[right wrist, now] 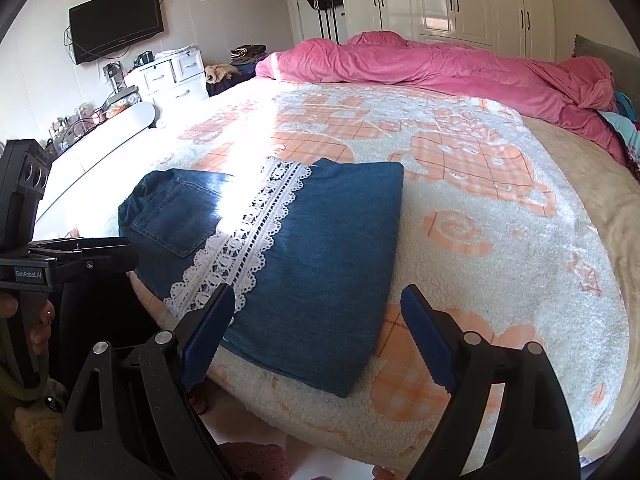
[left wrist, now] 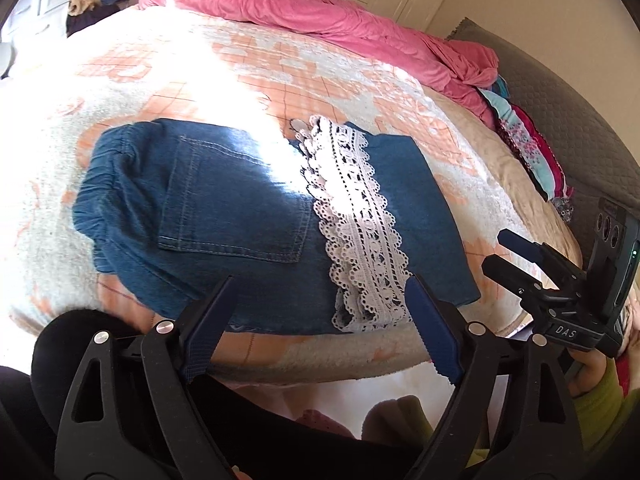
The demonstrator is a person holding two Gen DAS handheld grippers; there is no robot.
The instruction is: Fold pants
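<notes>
Pants [left wrist: 256, 216] folded; left tool [left wrist: 320, 320] "GenRobot.AI", right tool [right wrist: 316, 332] "DAS", both agape, empty.

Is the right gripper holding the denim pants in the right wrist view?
No. The right gripper is open above the folded denim pants, its pads not pressing the cloth.

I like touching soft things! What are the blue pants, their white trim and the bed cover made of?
Pants: looks like denim, matte blue with pale stitched seams and pocket.
White trim: lace, with openwork holes and scalloped edges.
Bed cover: probably plush fleece, its surface fuzzy and nubby.
</notes>
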